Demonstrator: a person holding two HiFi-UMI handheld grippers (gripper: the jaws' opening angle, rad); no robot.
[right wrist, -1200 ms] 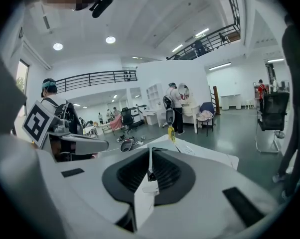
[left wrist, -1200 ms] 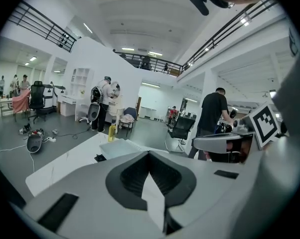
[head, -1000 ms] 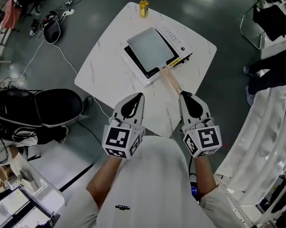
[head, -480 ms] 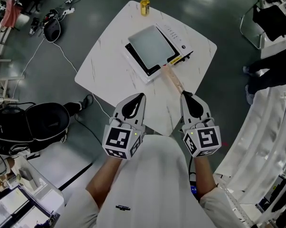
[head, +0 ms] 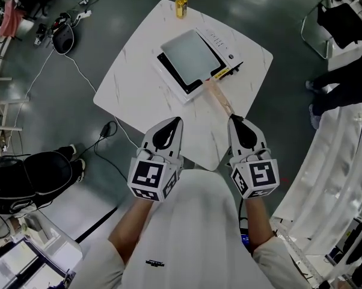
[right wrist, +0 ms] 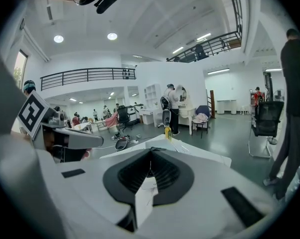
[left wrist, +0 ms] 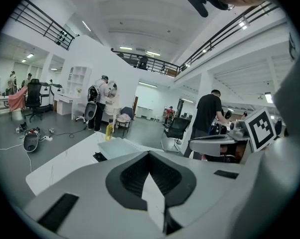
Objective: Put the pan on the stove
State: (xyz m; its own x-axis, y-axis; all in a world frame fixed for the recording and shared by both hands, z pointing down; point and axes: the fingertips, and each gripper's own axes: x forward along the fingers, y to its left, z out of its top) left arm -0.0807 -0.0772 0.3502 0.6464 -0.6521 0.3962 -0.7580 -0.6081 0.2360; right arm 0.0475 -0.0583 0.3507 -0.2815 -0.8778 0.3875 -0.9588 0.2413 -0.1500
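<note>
A square grey pan (head: pixel 190 56) lies on the white and black stove (head: pixel 223 43) at the far side of the white table (head: pixel 133 86). Its wooden handle (head: pixel 219 99) points back toward me. My left gripper (head: pixel 176 121) and right gripper (head: pixel 233 120) are both shut and empty, side by side over the table's near edge. The right gripper's tip is just short of the handle's end, apart from it. In the left gripper view the pan (left wrist: pixel 121 147) shows beyond the shut left gripper (left wrist: pixel 149 156). The right gripper (right wrist: pixel 151 153) looks across the table.
A yellow bottle (head: pixel 181 5) stands at the table's far corner, behind the stove. Cables (head: pixel 79 65) run over the floor on the left. A person in dark clothes (head: pixel 30 179) is low at the left, and another person (head: pixel 343 89) stands at the right by white frames (head: pixel 343 179).
The dark-clothed person at the left has moved down and away from the table. Both grippers have stayed where they were.
</note>
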